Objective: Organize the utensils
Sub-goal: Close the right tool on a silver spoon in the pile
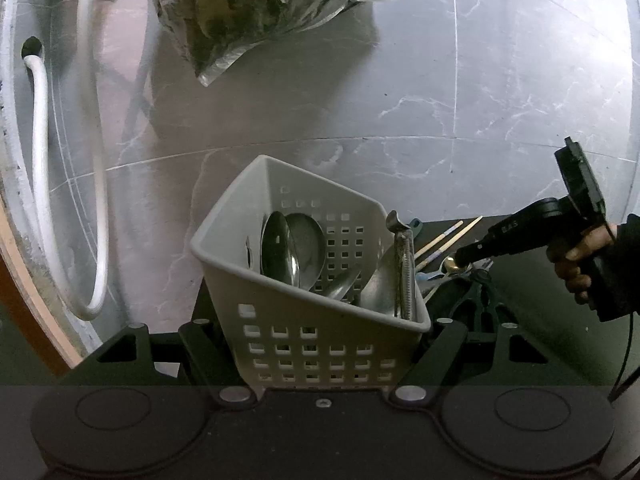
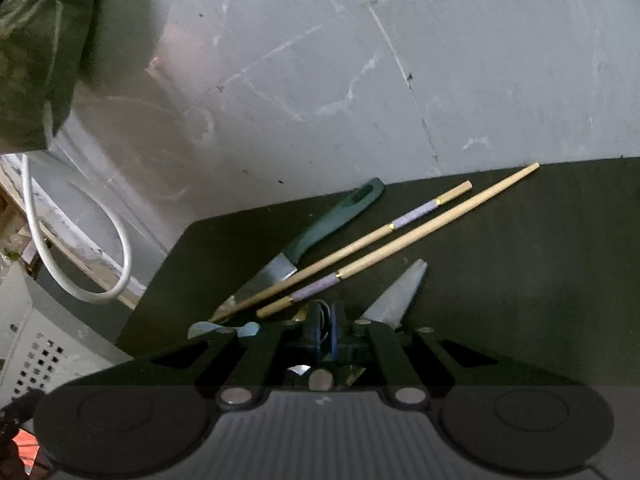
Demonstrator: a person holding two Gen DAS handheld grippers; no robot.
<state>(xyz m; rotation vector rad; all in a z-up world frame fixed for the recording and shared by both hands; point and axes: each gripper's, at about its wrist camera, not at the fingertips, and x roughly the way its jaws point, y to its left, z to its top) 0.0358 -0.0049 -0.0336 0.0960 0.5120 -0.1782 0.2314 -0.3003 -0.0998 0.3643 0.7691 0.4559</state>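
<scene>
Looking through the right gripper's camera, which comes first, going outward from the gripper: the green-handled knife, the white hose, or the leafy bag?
From the right gripper:
1. Knife, on the dark table just ahead, slightly left.
2. Hose, looping beyond the table's left edge.
3. Bag, farthest, at the upper left corner.

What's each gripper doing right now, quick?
Left gripper: fingers shut on the white utensil basket.
Right gripper: fingers around a dark blue-edged object on the table; firm grasp cannot be told.

Left tongs (image 1: pixel 320 344) clamp the white basket (image 1: pixel 316 344) holding spoons (image 1: pixel 294 248).
</scene>
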